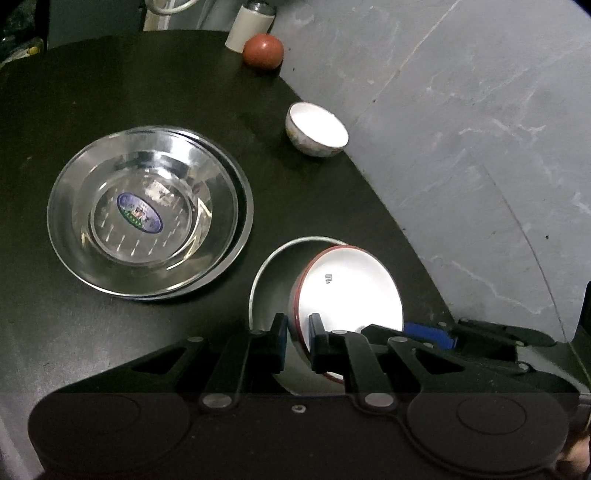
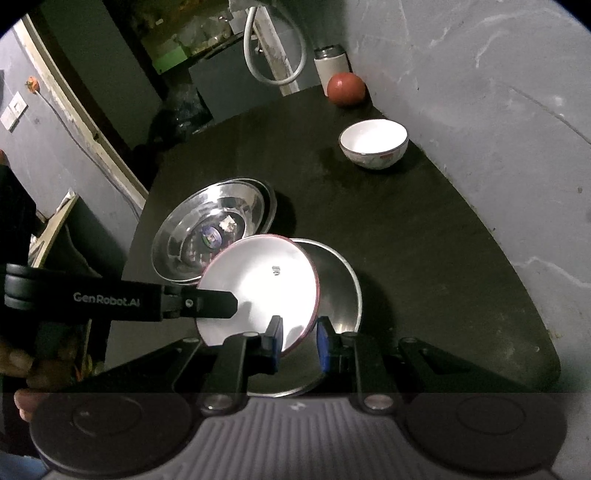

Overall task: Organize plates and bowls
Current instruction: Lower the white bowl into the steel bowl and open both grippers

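A white dish with a red rim [image 1: 351, 288] [image 2: 258, 288] is held tilted over a flat steel plate [image 1: 266, 280] [image 2: 343, 291] on the black table. My left gripper [image 1: 298, 334] is shut on the dish's near rim, one pad inside and one outside. In the right wrist view it reaches in from the left [image 2: 229, 303]. My right gripper [image 2: 299, 339] is shut on the opposite rim of the dish and appears at the dish's right edge in the left wrist view [image 1: 404, 331]. Nested steel bowls [image 1: 81, 236] [image 2: 177, 236] stand beside it. A small white bowl [image 1: 317, 129] [image 2: 373, 144] sits farther back.
A red round fruit [image 1: 263, 50] [image 2: 346, 89] and a pale cylinder cup [image 1: 247, 26] [image 2: 331, 66] stand at the table's far corner. A grey marbled wall [image 1: 461, 129] borders the table on the right. The table's left edge [image 2: 136, 236] drops off beside the steel bowls.
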### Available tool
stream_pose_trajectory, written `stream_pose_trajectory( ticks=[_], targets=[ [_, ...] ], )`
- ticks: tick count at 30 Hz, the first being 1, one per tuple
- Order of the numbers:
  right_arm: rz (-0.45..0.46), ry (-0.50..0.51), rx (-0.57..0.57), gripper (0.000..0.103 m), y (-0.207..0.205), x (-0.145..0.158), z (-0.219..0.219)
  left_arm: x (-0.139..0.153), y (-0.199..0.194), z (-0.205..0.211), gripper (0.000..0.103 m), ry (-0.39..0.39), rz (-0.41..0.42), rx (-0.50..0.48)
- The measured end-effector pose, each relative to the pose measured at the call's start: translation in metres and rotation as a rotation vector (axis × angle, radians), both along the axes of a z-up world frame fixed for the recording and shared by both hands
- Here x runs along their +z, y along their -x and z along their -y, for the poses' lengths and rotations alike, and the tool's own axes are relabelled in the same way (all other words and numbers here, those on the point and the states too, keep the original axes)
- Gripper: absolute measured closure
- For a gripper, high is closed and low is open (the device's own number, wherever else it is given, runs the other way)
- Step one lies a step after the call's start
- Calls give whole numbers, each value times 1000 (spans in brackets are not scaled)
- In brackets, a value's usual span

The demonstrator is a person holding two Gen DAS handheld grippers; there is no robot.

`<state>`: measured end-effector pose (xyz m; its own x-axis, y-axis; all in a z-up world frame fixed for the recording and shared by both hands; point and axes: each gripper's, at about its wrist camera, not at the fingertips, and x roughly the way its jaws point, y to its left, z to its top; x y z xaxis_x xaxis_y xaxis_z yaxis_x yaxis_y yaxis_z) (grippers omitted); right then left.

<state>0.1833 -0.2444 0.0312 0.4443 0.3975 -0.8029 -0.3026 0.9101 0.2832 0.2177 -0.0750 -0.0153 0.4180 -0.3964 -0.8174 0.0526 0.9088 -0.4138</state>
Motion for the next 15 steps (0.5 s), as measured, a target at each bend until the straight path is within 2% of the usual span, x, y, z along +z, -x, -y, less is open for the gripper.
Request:
stream_pose_trajectory(
  ticks=[15],
  targets=[
    [-44,15,20,79,-9,-8,-5,-6,-6,-1,91,-10,-47,3]
  ],
)
